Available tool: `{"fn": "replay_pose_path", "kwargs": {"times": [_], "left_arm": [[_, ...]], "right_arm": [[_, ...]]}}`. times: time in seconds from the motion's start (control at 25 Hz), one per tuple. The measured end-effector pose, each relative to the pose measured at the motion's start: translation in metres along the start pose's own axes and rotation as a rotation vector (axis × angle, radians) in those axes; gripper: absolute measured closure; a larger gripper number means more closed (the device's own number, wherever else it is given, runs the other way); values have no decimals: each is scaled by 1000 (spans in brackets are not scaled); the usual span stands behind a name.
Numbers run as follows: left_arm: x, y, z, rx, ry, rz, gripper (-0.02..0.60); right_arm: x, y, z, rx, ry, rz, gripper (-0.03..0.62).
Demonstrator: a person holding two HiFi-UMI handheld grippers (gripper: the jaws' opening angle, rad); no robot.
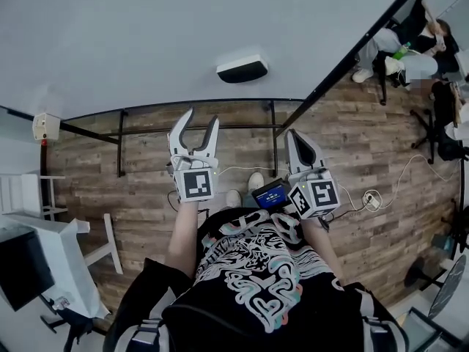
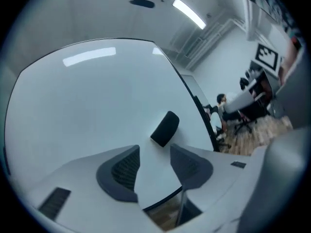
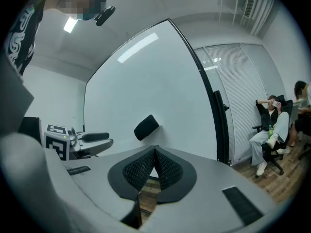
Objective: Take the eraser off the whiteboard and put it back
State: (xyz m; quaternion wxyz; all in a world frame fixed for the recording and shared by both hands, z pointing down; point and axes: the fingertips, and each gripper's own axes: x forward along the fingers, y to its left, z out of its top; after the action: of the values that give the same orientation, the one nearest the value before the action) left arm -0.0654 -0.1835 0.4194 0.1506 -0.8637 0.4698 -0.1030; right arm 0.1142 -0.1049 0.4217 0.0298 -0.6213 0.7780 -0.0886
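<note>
A black eraser (image 1: 242, 70) sticks to the whiteboard (image 1: 146, 35), above and beyond both grippers. My left gripper (image 1: 204, 116) is open and empty, its jaws spread below the eraser and clear of it. In the left gripper view the eraser (image 2: 165, 128) lies tilted on the whiteboard (image 2: 97, 96), just past the gap between the jaws of the left gripper (image 2: 154, 152). My right gripper (image 1: 292, 133) is shut with nothing in it. In the right gripper view its pads (image 3: 167, 169) meet at the tips, and the eraser (image 3: 146, 127) sits ahead, with the left gripper (image 3: 95, 139) to its left.
The whiteboard's black stand (image 1: 121, 141) rests on a wooden floor. A power strip with cables (image 1: 372, 199) lies on the floor to the right. People sit on office chairs (image 1: 399, 50) at the far right. White furniture (image 1: 44, 255) stands at the left.
</note>
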Motion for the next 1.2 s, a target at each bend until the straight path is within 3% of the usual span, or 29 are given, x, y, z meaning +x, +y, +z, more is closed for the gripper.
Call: {"fn": "replay_pose_path", "kwargs": {"times": [0.08,0.16,0.36,0.56,0.72,1.2], "left_arm": [[-13,8,4,-127,-19,-6,442],[-23,11,4,-189,-26,-33,545],[-45,-7,-11,-338,-14,-108,563],[-56,-16,-11,-358,9,-120,563],[-53,-25,-1,-270,29,-119,563],[-32,-22,8,-231,22,-41,561]], "right_arm": [[-4,7,-2,-10,3,-5,571],[-7,15,-5,-16,3,-3,571],[-22,33,-10,-18,6,20,571],[-23,46,-8,-33,5,61,571],[-21,45,-4,-32,1,104,572],[-4,18,8,-27,-37,120,572]]}}
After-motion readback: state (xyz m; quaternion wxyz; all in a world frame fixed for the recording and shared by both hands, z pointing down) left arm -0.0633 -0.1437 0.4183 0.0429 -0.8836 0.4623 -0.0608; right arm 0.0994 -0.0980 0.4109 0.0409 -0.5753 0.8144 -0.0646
